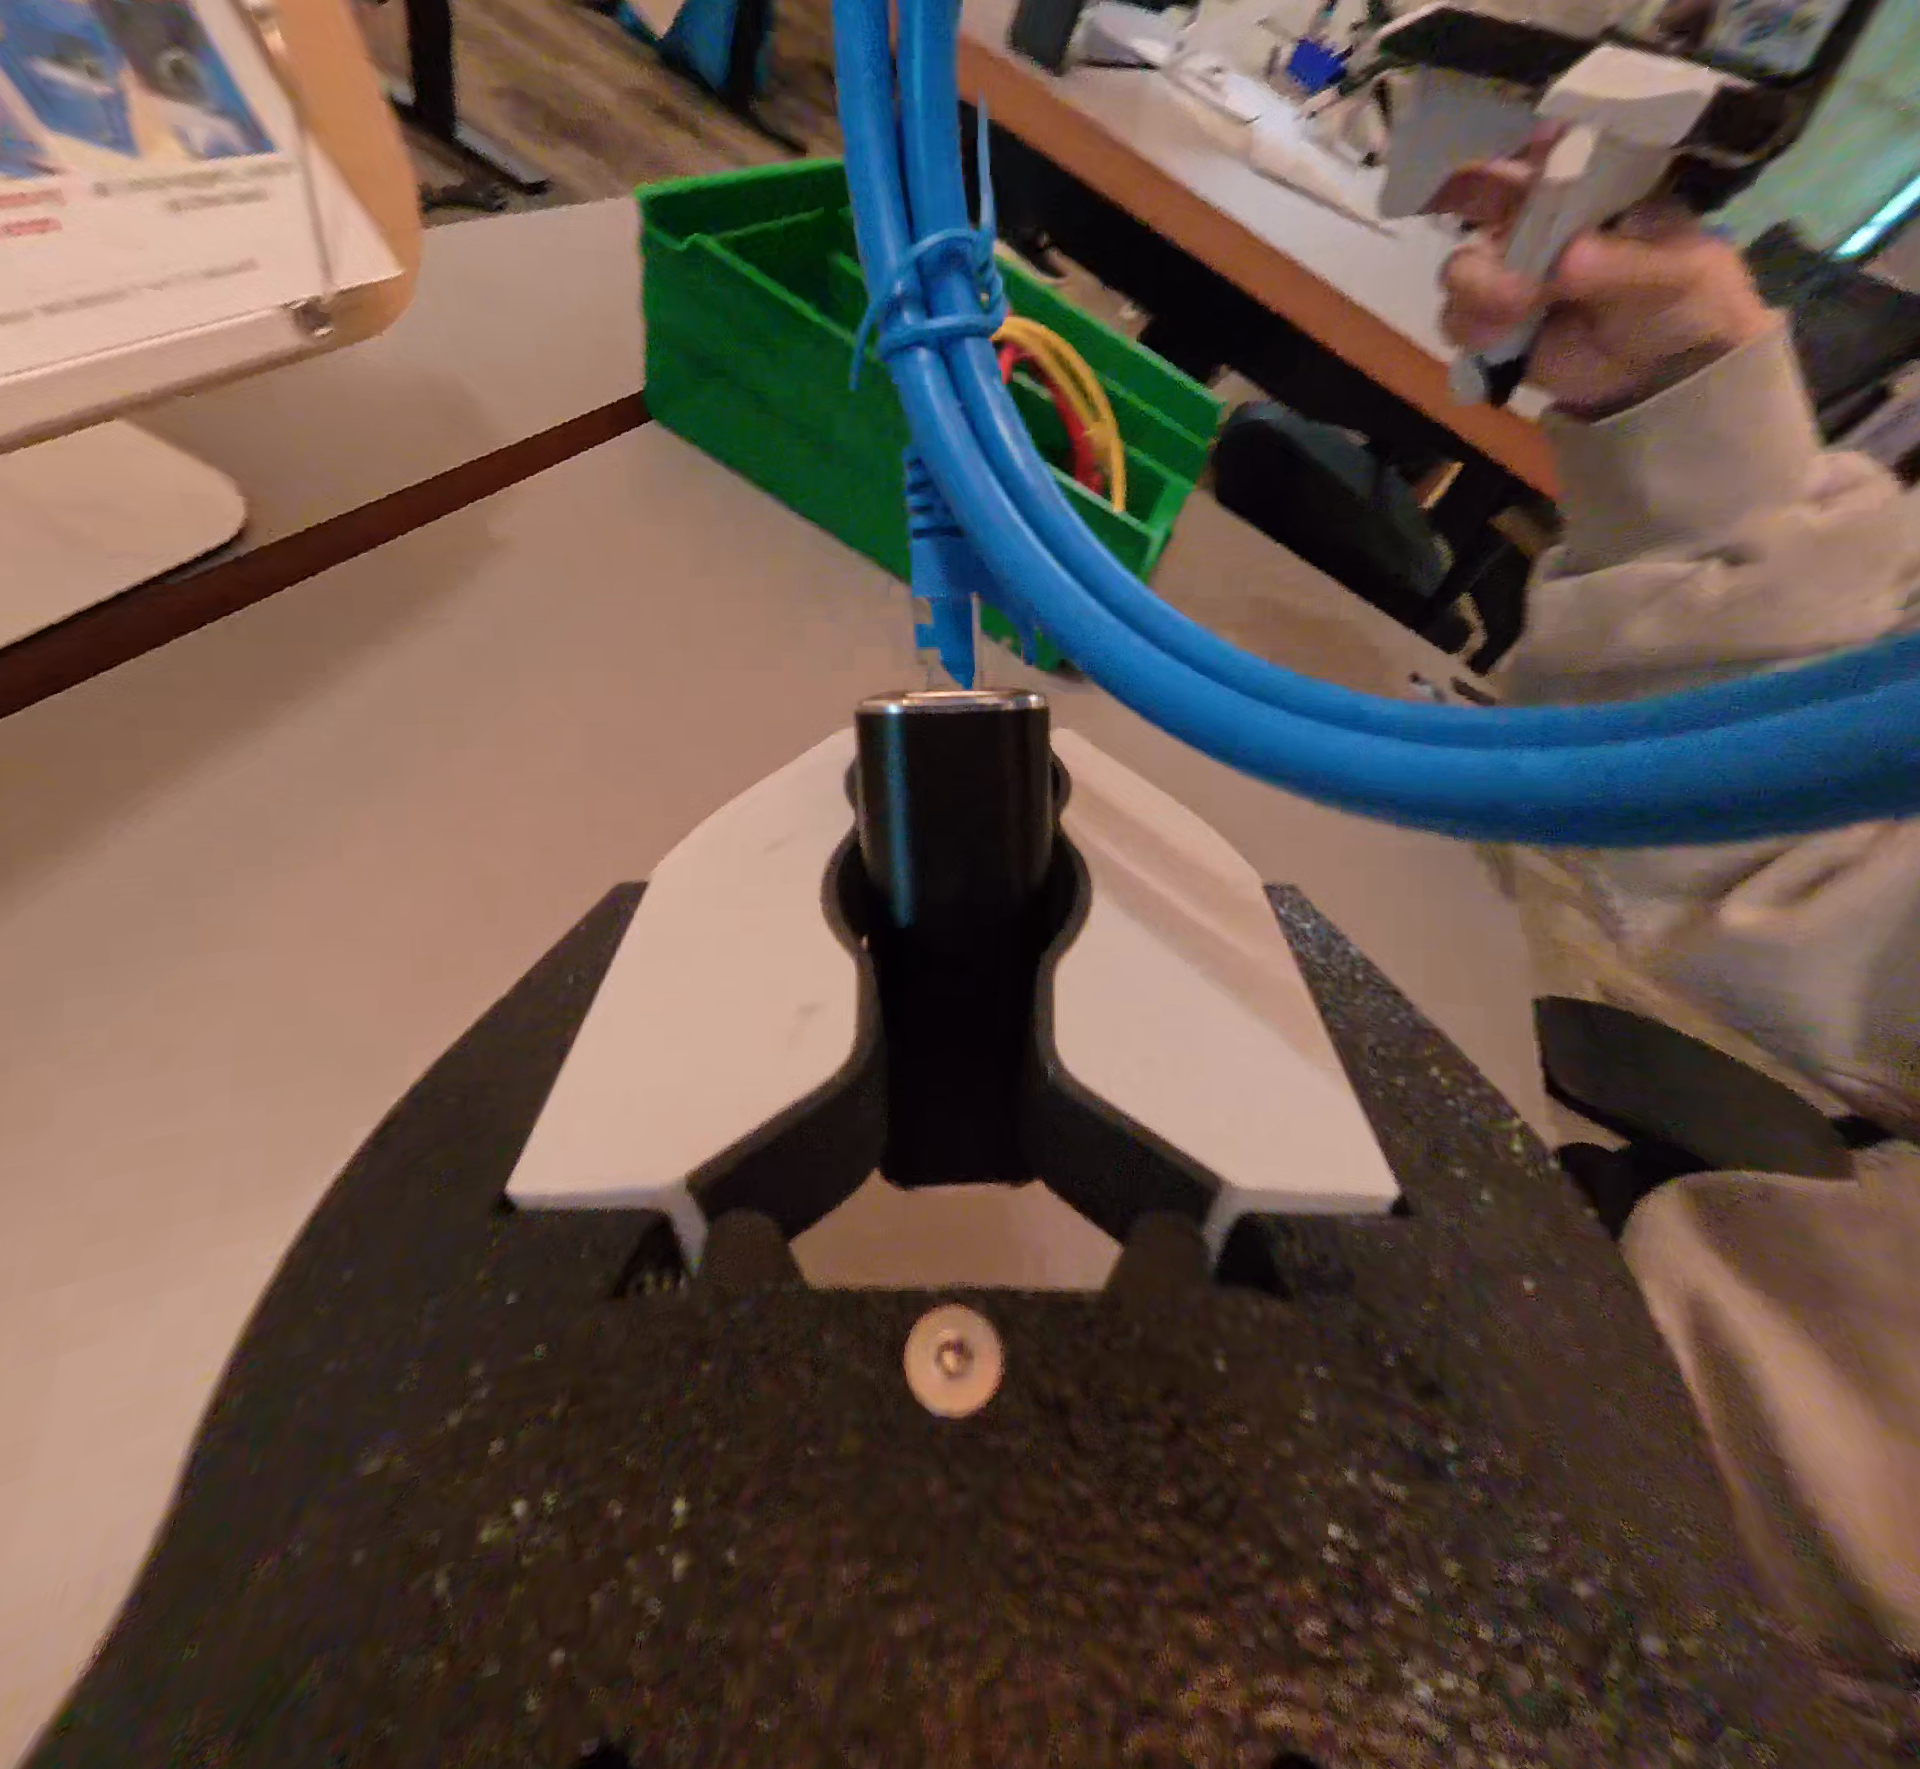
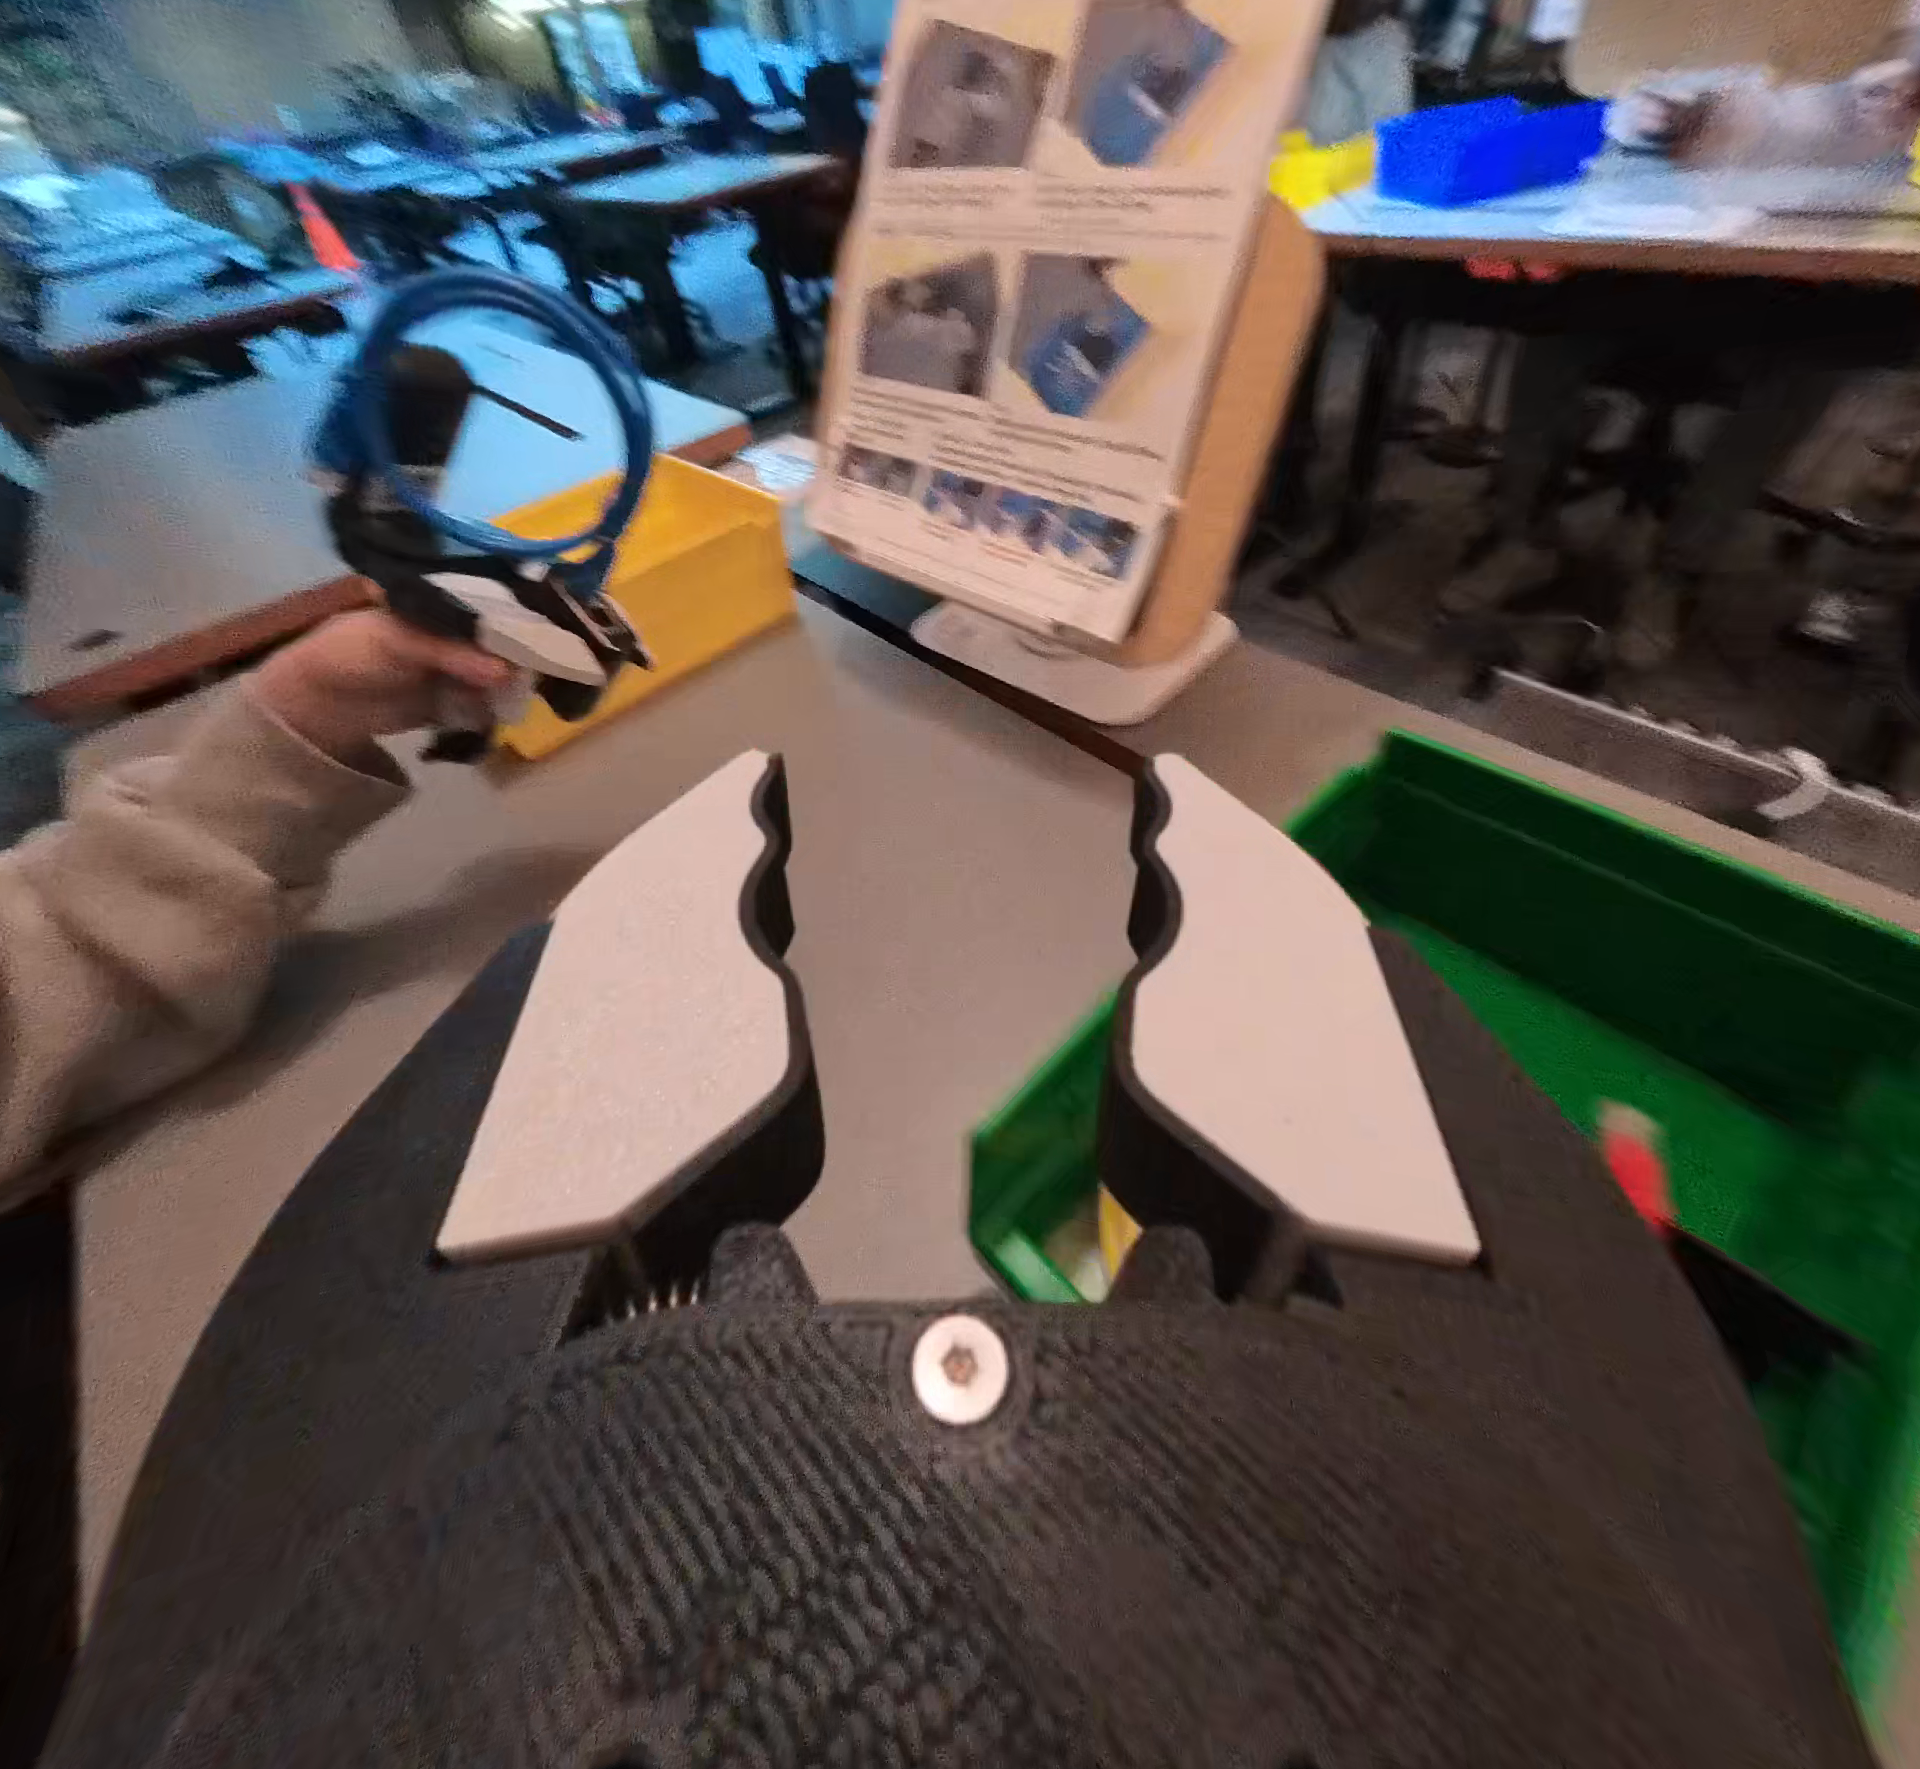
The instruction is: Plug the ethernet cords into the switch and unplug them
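A: Holding anything, left gripper [image 1: 951, 789]?

B: Yep, clamped tight on a black cylinder-shaped piece [image 1: 951, 784] standing up betw. the fingers. Prob. a coupler or adapter, can't say for sure. Blue ethernet cord [image 1: 914, 161], bundled w/ a tie, hangs right above it; its plug [image 1: 940, 607] points down, just over the metal rim, not in yet I think.

A: Why held up like that?

B: Guess: keeps the socket facing up so the plug drops straight in. Sign stand [image 1: 156, 161] sits at the table's far left edge, green bin [image 1: 748, 348] at the far edge, behind the cord, w/ yellow and red cords in it.

A: Right gripper [image 2: 961, 789]?

B: Wide open, empty, touching nothing, over bare table [image 2: 935, 992] beside the bin's near corner. Seems ready to fetch another cord. No proper switch in view.
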